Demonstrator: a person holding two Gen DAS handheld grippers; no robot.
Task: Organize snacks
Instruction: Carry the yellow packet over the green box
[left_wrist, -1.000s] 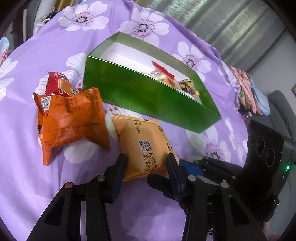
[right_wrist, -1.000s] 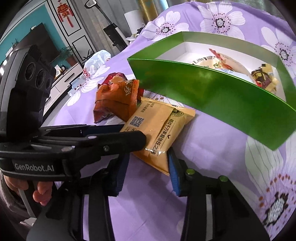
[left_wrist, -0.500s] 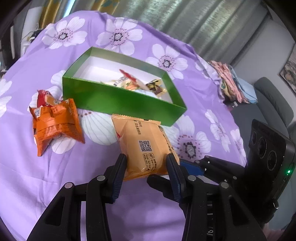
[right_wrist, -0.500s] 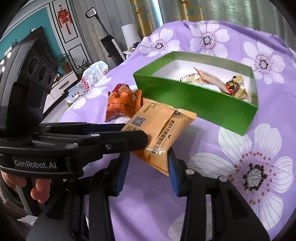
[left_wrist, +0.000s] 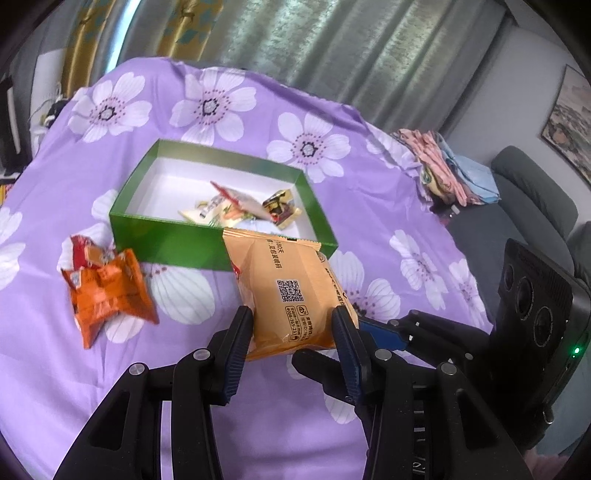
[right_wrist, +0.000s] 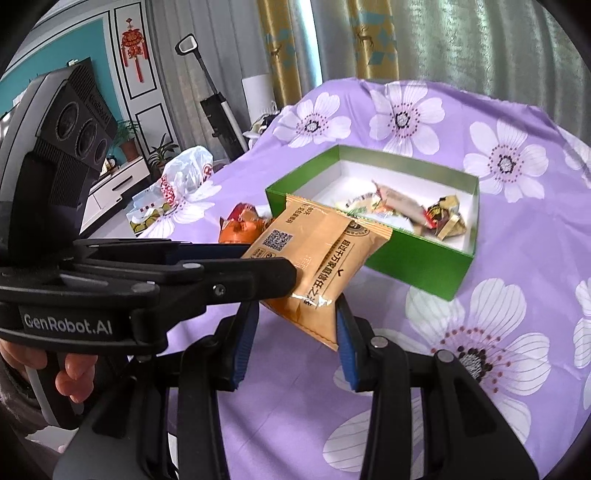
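Observation:
My left gripper (left_wrist: 291, 326) is shut on a tan snack packet (left_wrist: 291, 291) and holds it in the air in front of the green box (left_wrist: 166, 240). My right gripper (right_wrist: 295, 325) closes on the same packet (right_wrist: 321, 258) from its other side. The box (right_wrist: 417, 266) has a white inside and holds several small wrapped snacks (left_wrist: 240, 210). An orange packet (left_wrist: 107, 295) lies on the purple flowered cloth left of the box, with a red packet (left_wrist: 86, 251) partly under it.
Folded clothes (left_wrist: 443, 170) lie at the far right edge of the bed, beside a grey chair (left_wrist: 524, 192). A white plastic bag (right_wrist: 184, 177) sits at the far left edge. The purple cloth (right_wrist: 480, 332) spreads around the box.
Both grippers have lifted the tan packet well up off the cloth and pulled back from the box. The box and the orange packet stay where they were.

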